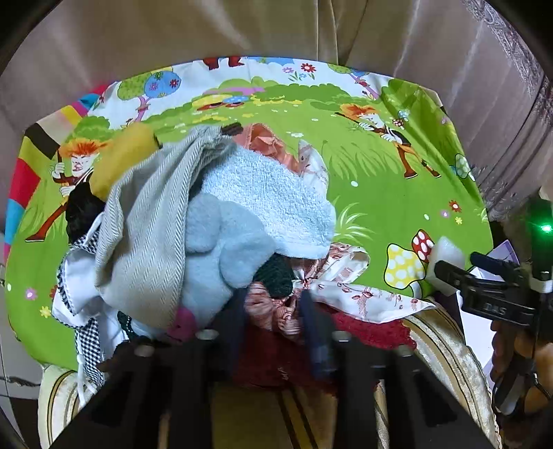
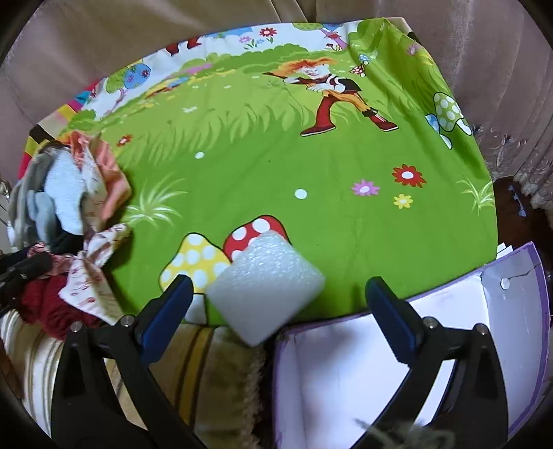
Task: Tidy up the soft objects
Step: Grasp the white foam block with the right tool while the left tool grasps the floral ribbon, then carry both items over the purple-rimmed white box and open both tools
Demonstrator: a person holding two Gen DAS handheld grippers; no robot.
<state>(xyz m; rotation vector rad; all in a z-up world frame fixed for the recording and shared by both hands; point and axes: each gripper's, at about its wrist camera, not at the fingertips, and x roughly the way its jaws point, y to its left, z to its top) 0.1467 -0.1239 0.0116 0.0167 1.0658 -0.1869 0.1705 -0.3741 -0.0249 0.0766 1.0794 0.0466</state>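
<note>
A heap of soft things lies on the left of a green cartoon sheet [image 1: 380,193]: a grey herringbone cloth [image 1: 145,235], a light blue towel [image 1: 276,200], pale blue fleece [image 1: 224,248], a dark green knit [image 1: 276,276] and a red knit [image 1: 366,331]. My left gripper [image 1: 274,311] is at the heap's near edge, its jaws close together and pinching a red-striped cloth [image 1: 273,312]. A white foam block [image 2: 266,286] sits at the sheet's near edge. My right gripper [image 2: 281,297] stands open around it, with both fingers clear of its sides.
A white box with a purple rim [image 2: 380,362] lies open at the lower right, next to the foam. A gold-striped cushion [image 2: 193,362] runs along the near edge. Beige upholstery [image 2: 138,31] rises behind the sheet. The same heap [image 2: 65,193] shows at the left of the right wrist view.
</note>
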